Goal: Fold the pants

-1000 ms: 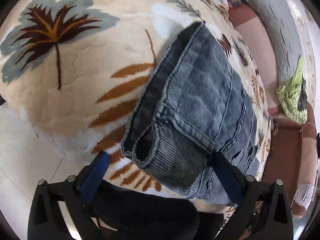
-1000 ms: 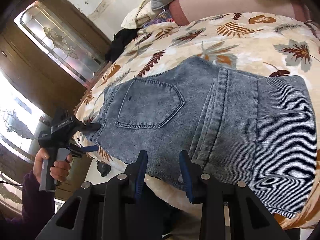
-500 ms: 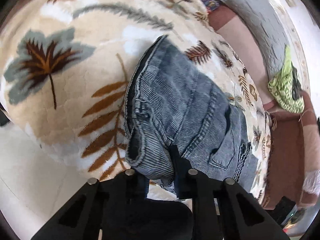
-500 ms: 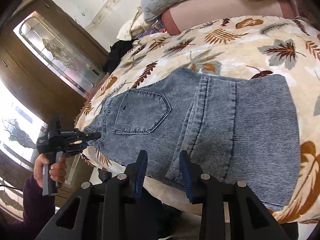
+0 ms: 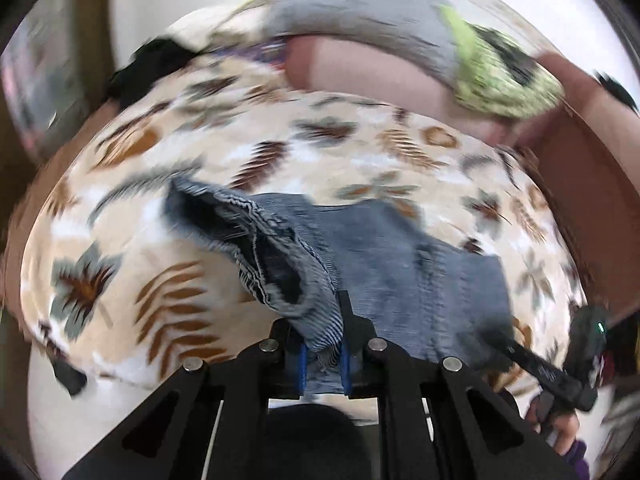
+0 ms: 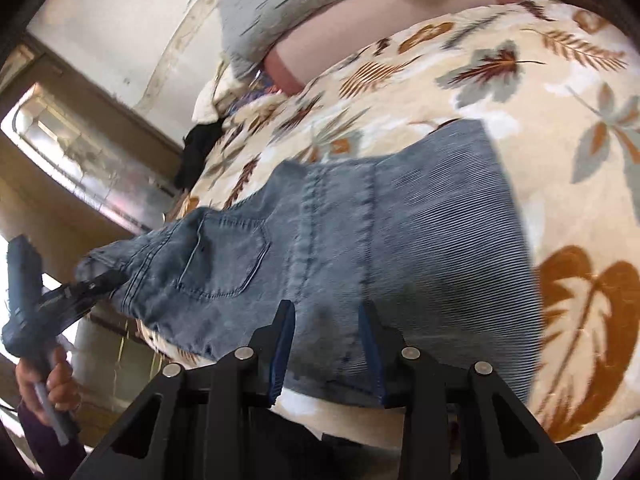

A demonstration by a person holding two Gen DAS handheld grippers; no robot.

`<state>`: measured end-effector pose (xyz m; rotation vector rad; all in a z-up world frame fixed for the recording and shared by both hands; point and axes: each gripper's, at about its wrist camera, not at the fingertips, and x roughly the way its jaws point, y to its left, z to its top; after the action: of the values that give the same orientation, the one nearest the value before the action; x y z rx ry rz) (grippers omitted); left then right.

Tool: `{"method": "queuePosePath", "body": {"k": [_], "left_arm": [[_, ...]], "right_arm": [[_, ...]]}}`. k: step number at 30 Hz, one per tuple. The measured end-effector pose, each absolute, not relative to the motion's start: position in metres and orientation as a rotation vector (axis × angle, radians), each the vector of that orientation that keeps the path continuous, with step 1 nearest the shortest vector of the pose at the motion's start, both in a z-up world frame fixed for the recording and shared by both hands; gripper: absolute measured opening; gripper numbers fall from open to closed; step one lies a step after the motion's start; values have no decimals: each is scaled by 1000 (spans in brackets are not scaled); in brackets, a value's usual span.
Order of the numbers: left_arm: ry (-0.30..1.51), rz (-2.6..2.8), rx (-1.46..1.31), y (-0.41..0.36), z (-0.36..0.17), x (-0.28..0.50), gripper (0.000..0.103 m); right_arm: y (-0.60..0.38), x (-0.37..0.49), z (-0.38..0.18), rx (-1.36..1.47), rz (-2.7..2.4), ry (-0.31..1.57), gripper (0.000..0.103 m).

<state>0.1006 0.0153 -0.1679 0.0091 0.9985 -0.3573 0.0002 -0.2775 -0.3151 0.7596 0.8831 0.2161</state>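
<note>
The left gripper has gone from wide apart a second ago to clamped on the waist end of the jeans, its jaws closing the last bit on the denim, and that corner now hangs lifted off the blanket instead of lying flat. So the fold is probably starting. The right gripper has kept its fingers partly apart over the jeans' near edge, gripping nothing. The jeans lie across the leaf-patterned blanket on a bed, with a grey pillow at the head and a window to one side.
</note>
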Motion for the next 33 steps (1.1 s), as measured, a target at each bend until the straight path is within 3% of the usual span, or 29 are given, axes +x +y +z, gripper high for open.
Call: {"method": "queuePosePath", "body": {"k": [8, 17, 20, 23, 28, 33], "left_arm": [[1001, -568, 201, -104, -168, 67, 11], [1137, -722, 313, -227, -232, 45, 11], [1150, -767, 287, -227, -232, 40, 11], [1036, -765, 310, -207, -204, 34, 12], [950, -588, 322, -154, -183, 55, 37], [963, -374, 323, -103, -199, 85, 37]], "right_arm": [[-347, -30, -328, 899, 100, 796, 36], [-411, -77, -335, 1009, -32, 716, 36], [-416, -84, -333, 998, -34, 724, 36], [-415, -86, -334, 1001, -4, 733, 37], [-383, -60, -317, 949, 86, 747, 37], [-333, -17, -280, 750, 160, 780, 37]]}}
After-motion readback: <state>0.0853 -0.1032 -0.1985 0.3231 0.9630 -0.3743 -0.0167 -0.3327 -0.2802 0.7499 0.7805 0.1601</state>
